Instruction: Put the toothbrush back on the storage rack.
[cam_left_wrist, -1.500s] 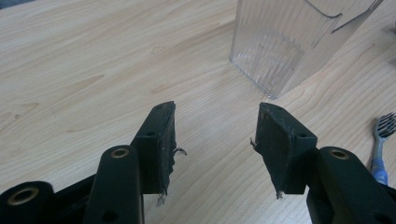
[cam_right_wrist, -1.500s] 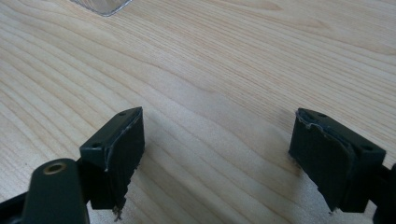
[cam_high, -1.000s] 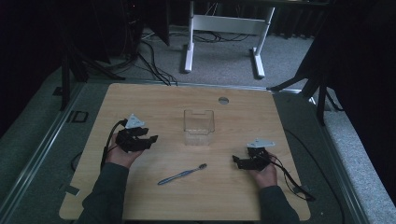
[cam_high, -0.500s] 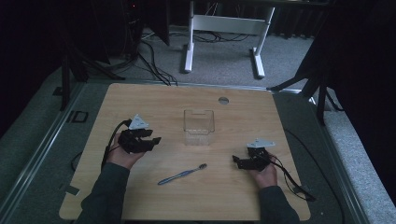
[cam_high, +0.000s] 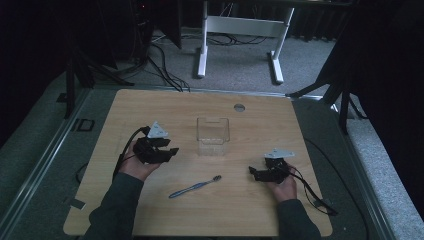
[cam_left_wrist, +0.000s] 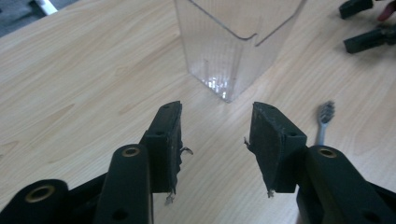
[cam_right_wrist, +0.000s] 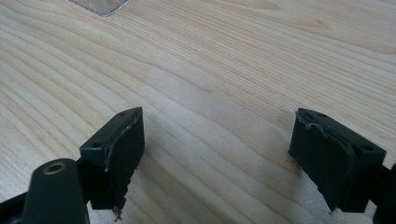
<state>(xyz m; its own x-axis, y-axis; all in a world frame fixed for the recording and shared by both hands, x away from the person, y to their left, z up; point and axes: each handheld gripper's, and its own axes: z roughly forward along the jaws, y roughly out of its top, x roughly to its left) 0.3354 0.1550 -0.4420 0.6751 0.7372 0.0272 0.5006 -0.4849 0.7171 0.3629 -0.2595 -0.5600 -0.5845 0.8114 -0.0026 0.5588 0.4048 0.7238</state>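
A wooden table (cam_high: 150, 107) holds a clear plastic box (cam_high: 212, 136) standing upright near its middle, and a toothbrush (cam_high: 195, 186) lying flat on the bare wood nearer the person, with its bristle head toward the right gripper. The left gripper (cam_high: 167, 151) sits in the person's left hand to the left of the box, pointing toward it; in the left gripper view its jaws stand apart with nothing between them, the box (cam_left_wrist: 236, 44) just ahead and the toothbrush head (cam_left_wrist: 325, 113) beside the right-hand jaw. The right gripper (cam_high: 254, 172) is held low over the table to the right of the toothbrush, well apart from the box. In the right gripper view its jaws are spread wide over bare wood, gripping nothing.
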